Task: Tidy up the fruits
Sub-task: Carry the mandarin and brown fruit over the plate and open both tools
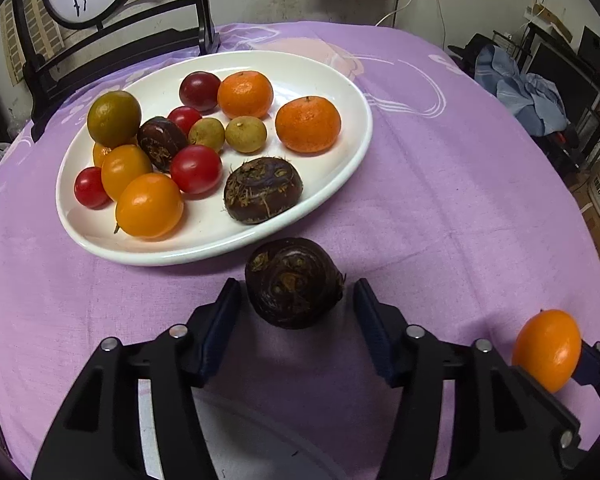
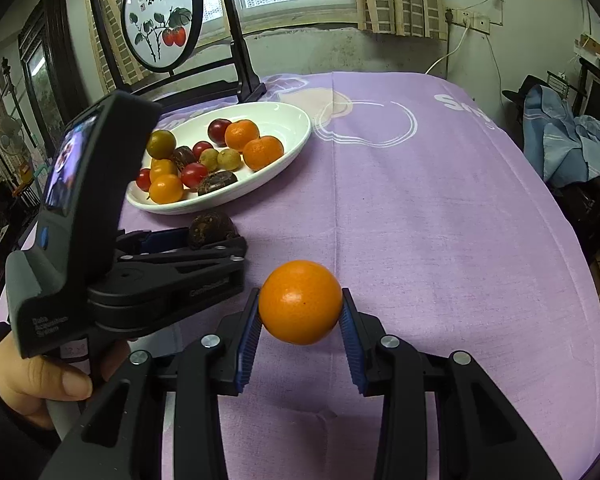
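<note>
A white oval plate (image 1: 340,92) on the purple tablecloth holds several fruits: mandarins, cherry tomatoes, orange tomatoes, longans and dark water chestnuts. My left gripper (image 1: 295,296) is open, with a dark water chestnut (image 1: 293,282) lying on the cloth between its fingers, just in front of the plate's near rim. My right gripper (image 2: 300,308) is shut on an orange tomato (image 2: 300,302), held above the cloth to the right of the left gripper (image 2: 215,240). The same orange tomato (image 1: 548,348) shows at the right edge of the left wrist view. The plate (image 2: 291,148) lies far left of it.
A black stand with a round painted screen (image 2: 161,16) rises behind the plate at the table's far edge. Blue cloth (image 2: 572,140) lies piled on furniture to the right of the table. Bare purple cloth (image 2: 440,220) stretches right of the plate.
</note>
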A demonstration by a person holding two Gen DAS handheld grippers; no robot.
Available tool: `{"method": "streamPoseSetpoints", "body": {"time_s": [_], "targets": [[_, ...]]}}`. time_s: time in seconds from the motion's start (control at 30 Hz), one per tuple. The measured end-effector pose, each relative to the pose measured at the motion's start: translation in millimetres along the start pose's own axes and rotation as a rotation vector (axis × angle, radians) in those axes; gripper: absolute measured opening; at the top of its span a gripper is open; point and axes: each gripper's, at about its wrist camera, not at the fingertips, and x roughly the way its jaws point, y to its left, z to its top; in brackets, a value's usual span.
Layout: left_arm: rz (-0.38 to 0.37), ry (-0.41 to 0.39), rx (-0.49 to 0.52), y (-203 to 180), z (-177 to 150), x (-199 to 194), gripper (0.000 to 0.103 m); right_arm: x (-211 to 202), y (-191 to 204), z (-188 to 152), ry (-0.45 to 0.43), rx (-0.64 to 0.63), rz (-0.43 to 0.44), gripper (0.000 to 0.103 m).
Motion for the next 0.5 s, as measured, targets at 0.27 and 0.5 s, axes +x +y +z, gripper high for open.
{"method": "streamPoseSetpoints", "body": {"time_s": [0.27,0.5], "targets": [[0.035,-0.010,0.050,-2.2,-2.0,-5.1,0.047,2.5,-2.5,-0.3,0.011,0.010,0.000,0.039],[0.036,-0.029,0.061,24.3,-27.7,-35.9,0.047,2.1,4.6,-2.1,-0.003,-0.014,0.015,0.039]]}}
